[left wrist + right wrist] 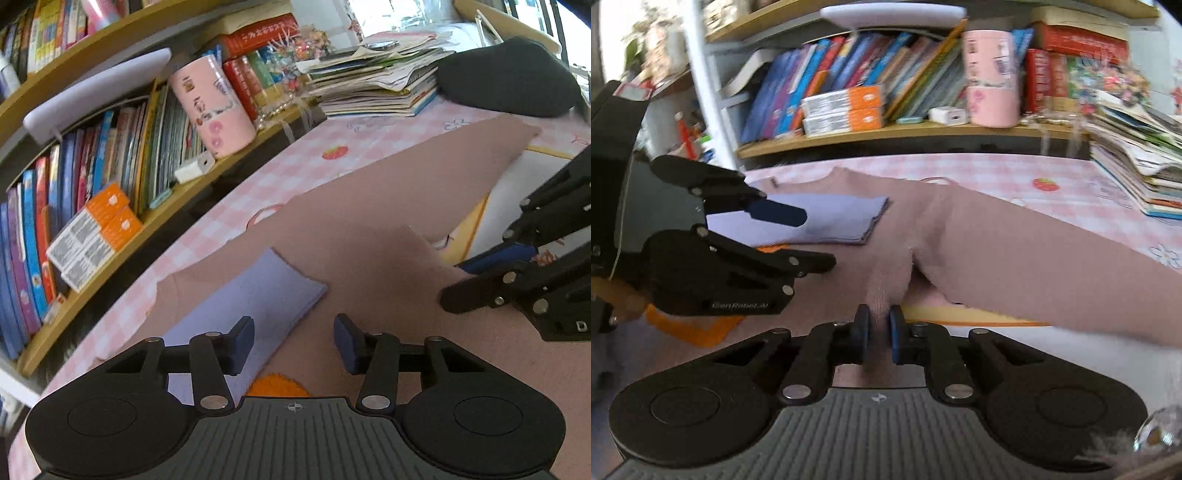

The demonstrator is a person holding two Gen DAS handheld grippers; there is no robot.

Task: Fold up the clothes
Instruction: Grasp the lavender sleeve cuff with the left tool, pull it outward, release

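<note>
Two grippers work a dusty-pink garment (1015, 251) spread across the table (207, 236), the right gripper (877, 325) with its jaws pinched tight on a raised fold of the pink cloth at the near edge. The left gripper (293, 338) hangs just above the same garment with its jaws part-way apart and nothing between them; one pad sits over a lilac cuff (255, 295), and a patch of orange trim (277, 386) shows just nearer than that cuff.

Taking the lilac cuff as the marker, the pinched fold lies to its right, and the garment's long pink limb runs from there away to the right, toward a stack of papers (1137, 162) at the far side. A bookshelf (886, 136) stands beyond the cuff, along the table's back edge. Its long axis seems to lie slantwise across the pink checked cloth rather than square to the shelf, the lilac end toward the left gripper.

By the look of it, the step in hand is taking hold for a fold: one side is gripped, the other not yet. The next move likely calls for the left jaws to drop and close on cloth near the cuff, so both hands can lift together and keep the fabric from bunching.
</note>
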